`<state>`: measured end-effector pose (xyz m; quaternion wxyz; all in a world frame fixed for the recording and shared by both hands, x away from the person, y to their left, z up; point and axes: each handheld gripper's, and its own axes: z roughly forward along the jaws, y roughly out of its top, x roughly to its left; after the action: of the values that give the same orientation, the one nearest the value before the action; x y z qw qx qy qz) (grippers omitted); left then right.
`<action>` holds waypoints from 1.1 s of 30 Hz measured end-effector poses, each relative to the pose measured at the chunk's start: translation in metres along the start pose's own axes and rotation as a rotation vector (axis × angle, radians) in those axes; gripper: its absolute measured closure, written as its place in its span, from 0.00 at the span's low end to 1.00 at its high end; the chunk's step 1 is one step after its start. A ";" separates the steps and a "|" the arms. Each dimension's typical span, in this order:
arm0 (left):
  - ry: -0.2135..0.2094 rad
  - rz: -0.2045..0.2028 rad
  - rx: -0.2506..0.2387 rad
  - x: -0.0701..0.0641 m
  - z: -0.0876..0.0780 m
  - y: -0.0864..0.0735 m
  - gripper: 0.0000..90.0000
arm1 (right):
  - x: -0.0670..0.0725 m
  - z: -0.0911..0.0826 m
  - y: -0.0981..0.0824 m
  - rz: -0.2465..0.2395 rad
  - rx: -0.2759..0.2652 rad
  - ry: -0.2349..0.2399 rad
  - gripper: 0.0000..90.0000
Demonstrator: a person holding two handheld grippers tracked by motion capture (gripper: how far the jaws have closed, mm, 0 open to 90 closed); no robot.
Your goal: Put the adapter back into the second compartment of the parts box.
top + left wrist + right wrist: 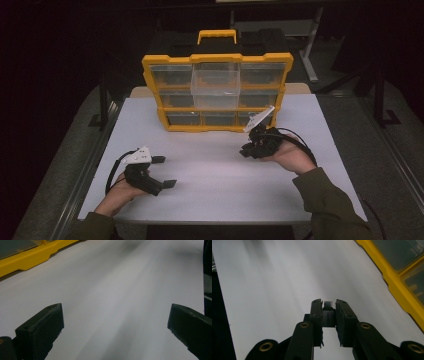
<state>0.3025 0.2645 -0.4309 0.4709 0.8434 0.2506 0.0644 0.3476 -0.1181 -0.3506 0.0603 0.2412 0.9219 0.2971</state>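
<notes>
At the near left of the white table (215,185), the left hand-held gripper (164,172) is held low by the person's left hand (120,192), its jaws spread wide with nothing between them; in the left gripper view bare tabletop is seen between the two black pads (42,331). Farther in and to the right, the right hand-held gripper (246,151) is carried above the table in the right hand (290,156), pointing left. In the right gripper view its jaws are seen closed narrowly on a small dark block (328,312), which is clamped between the pads (316,315). At the far side of the table, a yellow parts box (217,92) with clear drawers is stood upright, with one middle drawer (216,82) pulled forward.
</notes>
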 end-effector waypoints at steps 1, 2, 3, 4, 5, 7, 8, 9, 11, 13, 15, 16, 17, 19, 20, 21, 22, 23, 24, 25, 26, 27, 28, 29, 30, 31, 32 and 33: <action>0.000 0.000 0.000 0.000 0.000 0.000 0.00 | -0.001 -0.002 0.002 -0.004 -0.002 0.003 0.84; -0.001 -0.001 -0.001 0.000 0.000 0.000 0.00 | -0.001 -0.002 0.002 -0.004 -0.002 0.003 0.84; 0.000 -0.002 0.000 0.000 0.000 0.000 0.00 | -0.001 -0.004 0.002 -0.005 -0.001 0.004 0.84; -0.001 -0.001 0.000 0.000 0.000 0.000 0.00 | -0.001 -0.005 0.003 -0.004 0.001 0.004 0.84; 0.000 0.000 0.000 0.000 0.000 0.000 0.00 | -0.002 -0.007 0.005 -0.008 0.002 0.003 0.84; -0.001 0.000 0.000 0.000 0.000 0.000 0.00 | -0.003 -0.010 0.007 -0.009 -0.002 0.004 0.84; 0.000 0.001 0.001 0.000 0.000 0.000 0.00 | -0.003 -0.011 0.007 -0.009 -0.005 0.005 0.84; 0.001 0.002 0.001 0.000 0.000 0.000 0.00 | -0.004 -0.012 0.008 -0.011 -0.007 0.005 0.84; 0.001 0.000 -0.001 0.000 0.000 0.000 0.00 | -0.005 -0.014 0.009 -0.010 -0.008 0.008 0.84; 0.000 0.000 -0.002 0.000 0.000 0.000 0.00 | -0.005 -0.015 0.010 -0.008 -0.009 0.008 0.84; -0.001 0.001 0.000 0.000 0.001 0.000 0.00 | -0.006 -0.018 0.011 -0.010 -0.014 0.009 0.84; -0.003 0.003 0.001 -0.001 0.001 0.000 0.00 | -0.007 -0.021 0.013 -0.013 -0.014 0.010 0.84; -0.003 0.003 0.001 -0.001 0.001 0.000 0.00 | -0.007 -0.022 0.014 -0.009 -0.014 0.010 0.84; -0.003 0.003 0.000 -0.001 0.001 0.000 0.00 | -0.007 -0.025 0.015 -0.011 -0.016 0.010 0.84; -0.002 0.002 -0.002 -0.001 0.001 0.000 0.00 | -0.008 -0.027 0.016 -0.012 -0.019 0.009 0.84; -0.002 0.000 -0.003 -0.001 0.001 0.000 0.00 | -0.008 -0.028 0.017 -0.013 -0.020 0.010 0.84; -0.002 0.000 -0.003 -0.001 0.000 0.000 0.00 | -0.009 -0.029 0.018 -0.015 -0.022 0.008 0.84; -0.003 -0.001 -0.004 -0.001 0.000 0.001 0.00 | -0.010 -0.031 0.018 -0.016 -0.023 0.008 0.84; -0.002 -0.001 -0.005 -0.001 0.000 0.000 0.00 | -0.010 -0.032 0.019 -0.017 -0.025 0.008 0.84; -0.002 -0.001 -0.005 -0.001 0.000 0.000 0.00 | -0.011 -0.032 0.019 -0.019 -0.026 0.009 0.84; -0.002 -0.002 -0.004 0.000 0.000 0.000 0.00 | -0.011 -0.032 0.019 -0.019 -0.026 0.009 0.84; -0.003 -0.002 -0.004 0.000 0.001 0.000 0.00 | -0.012 -0.034 0.021 -0.019 -0.027 0.007 0.84; -0.004 -0.002 -0.004 0.000 0.001 0.000 0.00 | -0.012 -0.036 0.022 -0.020 -0.027 0.006 0.84; -0.004 -0.002 -0.004 0.000 0.001 0.000 0.00 | -0.013 -0.037 0.023 -0.021 -0.028 0.005 0.84; -0.003 -0.002 -0.004 0.000 0.000 0.000 0.00 | -0.013 -0.038 0.024 -0.021 -0.030 0.004 0.84; -0.003 -0.002 -0.004 0.000 0.000 0.000 0.00 | -0.014 -0.040 0.025 -0.022 -0.031 0.004 0.84; -0.002 -0.003 -0.005 0.000 0.000 0.000 0.00 | -0.014 -0.041 0.026 -0.021 -0.036 0.004 0.84; -0.002 -0.004 -0.006 0.000 0.000 0.000 0.00 | -0.014 -0.043 0.027 -0.021 -0.037 0.002 0.84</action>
<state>0.3023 0.2644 -0.4304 0.4738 0.8416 0.2515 0.0632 0.3605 -0.1279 -0.3002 0.0670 0.2300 0.9189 0.3134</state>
